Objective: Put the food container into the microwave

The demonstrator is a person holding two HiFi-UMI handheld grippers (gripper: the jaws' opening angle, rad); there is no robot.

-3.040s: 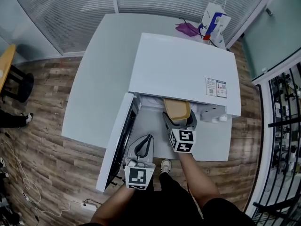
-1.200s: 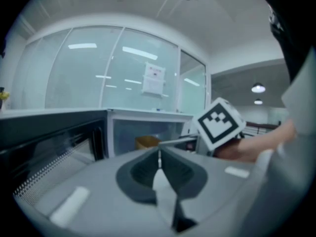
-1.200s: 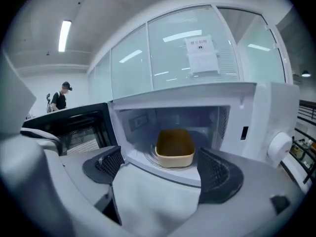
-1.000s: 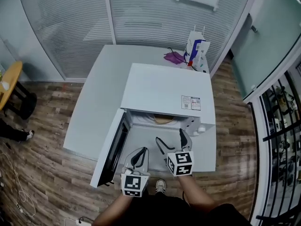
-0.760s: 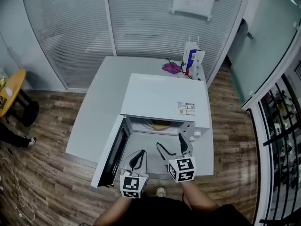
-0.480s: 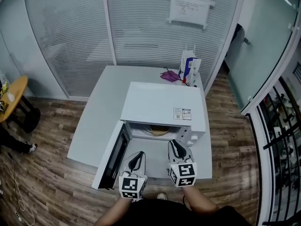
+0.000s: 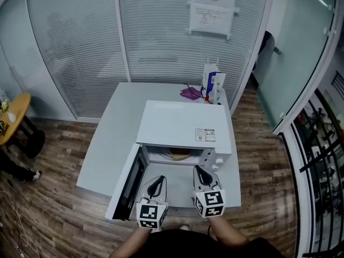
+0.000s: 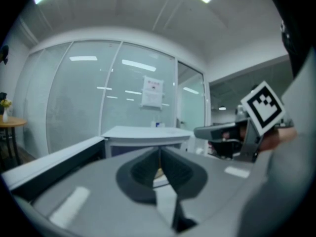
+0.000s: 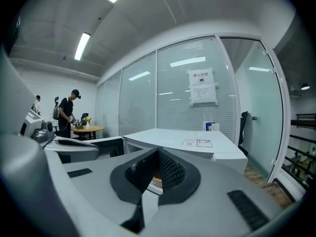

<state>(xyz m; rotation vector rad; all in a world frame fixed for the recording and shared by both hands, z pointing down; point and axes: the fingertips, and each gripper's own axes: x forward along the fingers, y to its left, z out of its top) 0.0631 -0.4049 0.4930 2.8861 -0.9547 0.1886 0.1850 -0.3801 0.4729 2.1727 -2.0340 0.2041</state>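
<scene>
Food container (image 7: 180, 154) is sitting in the microwave (image 7: 183, 123) now, so that's basically done. Right tongs (image 7: 199, 170) and left tongs (image 7: 159, 180) are backing off closed, empty

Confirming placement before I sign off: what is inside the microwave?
The tan food container sits in the open microwave; only its front edge shows, the rest is hidden under the microwave's top.
</scene>
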